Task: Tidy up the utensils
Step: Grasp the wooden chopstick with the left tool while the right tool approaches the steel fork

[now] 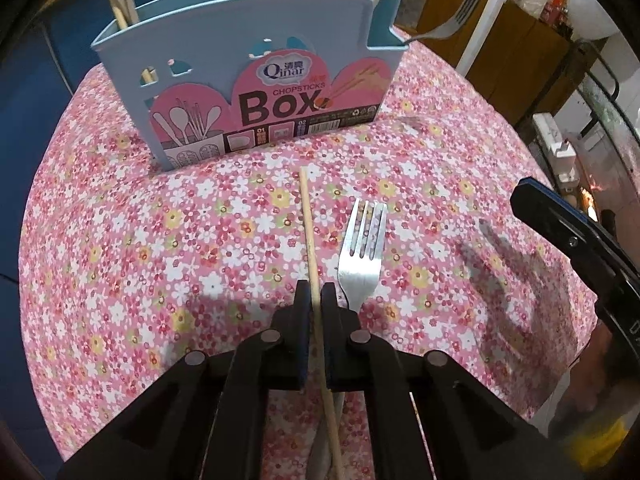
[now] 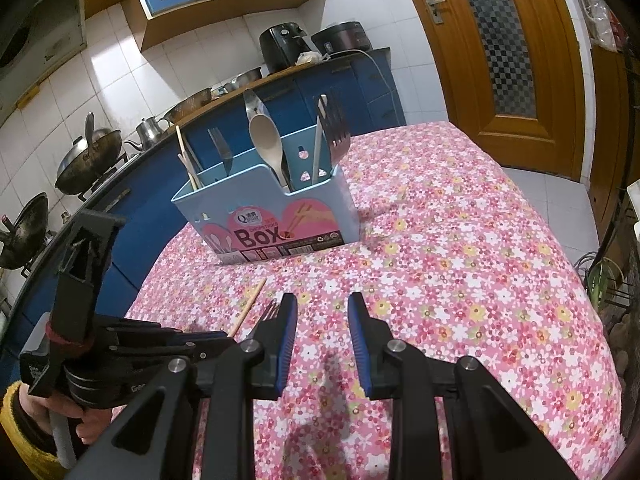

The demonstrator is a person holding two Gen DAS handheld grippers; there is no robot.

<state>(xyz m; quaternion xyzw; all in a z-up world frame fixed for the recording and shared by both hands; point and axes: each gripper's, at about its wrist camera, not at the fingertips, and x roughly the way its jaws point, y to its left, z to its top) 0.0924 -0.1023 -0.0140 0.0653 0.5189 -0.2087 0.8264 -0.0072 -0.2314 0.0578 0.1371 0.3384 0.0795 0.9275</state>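
A wooden chopstick (image 1: 309, 236) lies on the flowered tablecloth, and my left gripper (image 1: 315, 294) is shut on it near its middle. Just to its right lies a metal fork (image 1: 362, 256), tines pointing at the box. The light blue chopsticks box (image 1: 248, 76) stands at the far side and holds chopsticks, a spoon and forks. In the right wrist view the box (image 2: 272, 216) is ahead, the chopstick (image 2: 249, 307) and the fork's tines (image 2: 267, 312) show at the left. My right gripper (image 2: 322, 312) hangs open over bare cloth with nothing between its fingers.
The round table (image 2: 480, 264) has a pink flowered cloth and drops off at the left and right edges. A blue kitchen counter (image 2: 132, 184) with woks and pots runs behind it. A wooden door (image 2: 500, 60) stands at the right. A hand (image 2: 44, 412) holds the left gripper.
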